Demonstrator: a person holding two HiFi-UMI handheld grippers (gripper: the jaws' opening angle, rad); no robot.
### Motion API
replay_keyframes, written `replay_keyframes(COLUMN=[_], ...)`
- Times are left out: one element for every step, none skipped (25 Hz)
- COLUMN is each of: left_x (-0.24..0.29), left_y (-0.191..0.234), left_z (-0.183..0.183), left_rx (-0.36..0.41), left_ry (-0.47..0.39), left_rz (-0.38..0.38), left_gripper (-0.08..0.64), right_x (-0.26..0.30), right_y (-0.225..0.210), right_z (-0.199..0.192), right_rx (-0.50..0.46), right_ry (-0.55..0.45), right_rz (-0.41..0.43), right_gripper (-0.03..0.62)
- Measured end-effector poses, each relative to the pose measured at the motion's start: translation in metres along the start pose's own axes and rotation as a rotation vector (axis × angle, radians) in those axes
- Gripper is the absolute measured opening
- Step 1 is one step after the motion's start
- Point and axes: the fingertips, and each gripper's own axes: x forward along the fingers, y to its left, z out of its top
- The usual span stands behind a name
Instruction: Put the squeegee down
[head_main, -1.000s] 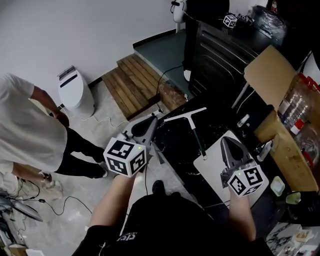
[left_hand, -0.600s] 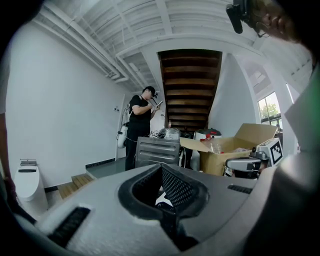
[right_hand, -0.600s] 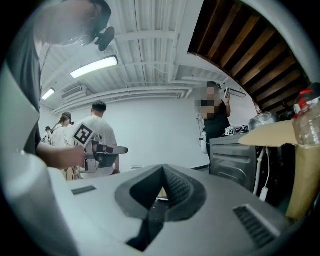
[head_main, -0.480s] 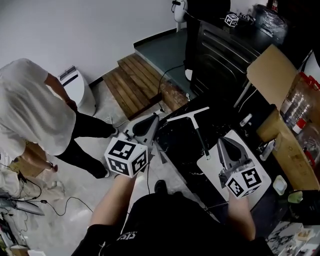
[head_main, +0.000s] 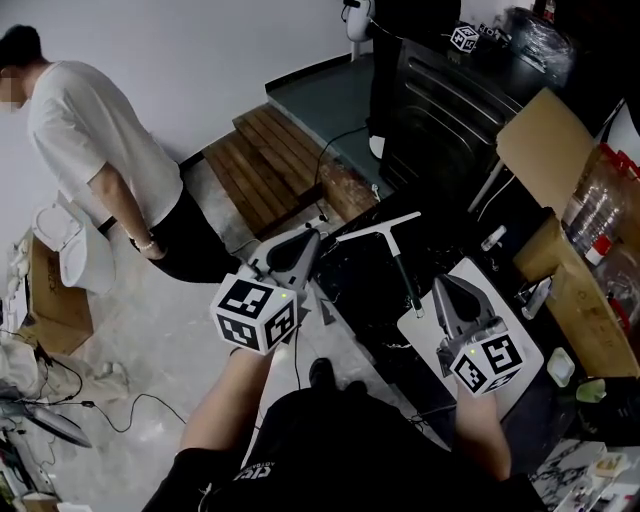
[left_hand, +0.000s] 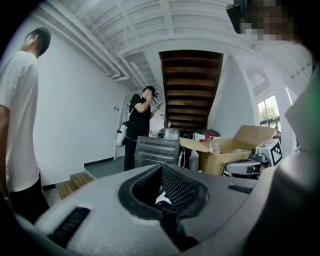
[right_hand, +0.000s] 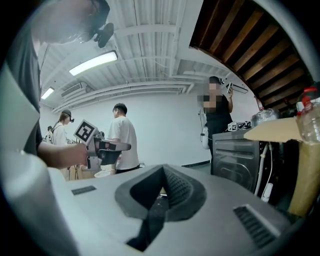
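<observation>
Black-handled squeegee (head_main: 399, 268) lies loose, blade farthest away, its handle end just beside the right gripper (head_main: 441, 282); left gripper (head_main: 311, 240) sits farther off, both pinched closed on nothing.

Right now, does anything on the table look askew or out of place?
Nothing stands out. The squeegee lies flat on the dark table, its handle tip at the white board's edge.
</observation>
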Motion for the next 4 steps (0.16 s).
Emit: replay_keyframes(left_x=[-0.0003,-0.0005,-0.0006,-0.0007], left_y=[0.0006,0.0010,0.0013,0.0016], left_z=[-0.0001,-0.0005,-0.0010,-0.0015], left_rx=[-0.001,-0.003,-0.005,-0.006], left_ry=[0.001,0.001,0.002,0.003], left_rz=[-0.001,-0.002,-0.004,-0.006], left_gripper=[0.009,0.009,0.009,0.009], right_x=[0.0005,0.0010,0.0015,0.0019], right_y=[0.0011,0.0020,0.0028,0.0036], right_z=[-0.0001,-0.0004,-0.0008,-0.0013], right_rx=[0.001,0.003,0.005,0.007], right_ry=[0.002,0.003,0.004,0.005], right_rz=[0.001,0.002,0.003,0.003], right_gripper=[0.003,0.003,0.003,0.003])
